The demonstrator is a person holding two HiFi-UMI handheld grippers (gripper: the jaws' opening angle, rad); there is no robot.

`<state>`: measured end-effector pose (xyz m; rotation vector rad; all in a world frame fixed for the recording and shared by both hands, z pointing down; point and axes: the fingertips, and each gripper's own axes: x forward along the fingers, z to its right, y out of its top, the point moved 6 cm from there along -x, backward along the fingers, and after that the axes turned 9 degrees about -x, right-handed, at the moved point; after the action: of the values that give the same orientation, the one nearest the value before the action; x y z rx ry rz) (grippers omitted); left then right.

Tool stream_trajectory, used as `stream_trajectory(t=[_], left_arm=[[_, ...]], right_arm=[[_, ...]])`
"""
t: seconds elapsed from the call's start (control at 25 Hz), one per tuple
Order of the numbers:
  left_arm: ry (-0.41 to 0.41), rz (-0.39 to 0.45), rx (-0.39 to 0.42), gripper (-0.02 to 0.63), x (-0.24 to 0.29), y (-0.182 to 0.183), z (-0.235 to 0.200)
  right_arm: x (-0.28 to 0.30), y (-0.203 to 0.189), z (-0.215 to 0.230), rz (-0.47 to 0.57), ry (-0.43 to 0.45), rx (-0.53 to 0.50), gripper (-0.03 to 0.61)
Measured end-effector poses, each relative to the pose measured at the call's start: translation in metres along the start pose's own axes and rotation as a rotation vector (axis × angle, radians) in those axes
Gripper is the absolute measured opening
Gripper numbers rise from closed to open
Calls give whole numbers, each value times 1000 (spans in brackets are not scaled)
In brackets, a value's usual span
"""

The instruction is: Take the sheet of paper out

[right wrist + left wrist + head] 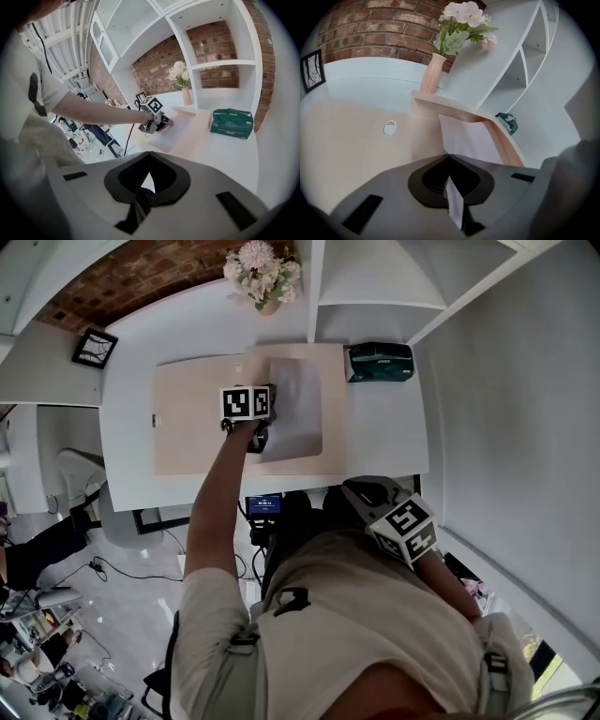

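Now, left gripper (449,155): jaws closed tight, with a thin edge of the sheet of paper (469,138) nipped between them.
Why that grip: pinching only the near edge should, I'd guess, let the sheet slide out flat rather than crumple.
Sheet: lies on the right half of the open beige folder (192,427) and runs toward 1 o'clock from the jaws. Its far end seems tucked under the folder's raised lip.
Right gripper (150,153): jaws together with nothing in them. It is held back by the person's body, at 5 o'clock from the left one, so it is not pinning the folder.
Risk: unpinned, the folder may drag along with the sheet.
Desk (384,427): green tissue box (380,362) at 2 o'clock of the sheet, just beside the folder. Flower vase (265,273) at 12 o'clock, near its far edge.
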<state>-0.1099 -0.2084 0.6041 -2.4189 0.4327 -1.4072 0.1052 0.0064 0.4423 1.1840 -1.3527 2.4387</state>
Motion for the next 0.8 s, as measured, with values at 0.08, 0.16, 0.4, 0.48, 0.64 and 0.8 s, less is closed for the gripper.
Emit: stream_trajectory(t=[0.08,0.16,0.4,0.48,0.64,0.8], left_arm=[[2,-3,0,17,-1,-1,1],[3,-6,5,17,-2,-2,0],[7,-19,-6,15,-3,-3,-2],[14,-28,-13,17,-2,-2,-2],[31,-24,-7,15,-5,-1,-4],[37,-15,-4,15,-7,-1,-5]], right_arm=[[-1,1,-1,1,-3,-3,18],[-1,3,-1,2,-6,-13,18],[-3,5,0,2,-13,-39,18],[-4,4,0,4,-18,-46,18],[-4,4,-1,9,-25,-43,18],[-2,4,-1,14,-23,-41,18]])
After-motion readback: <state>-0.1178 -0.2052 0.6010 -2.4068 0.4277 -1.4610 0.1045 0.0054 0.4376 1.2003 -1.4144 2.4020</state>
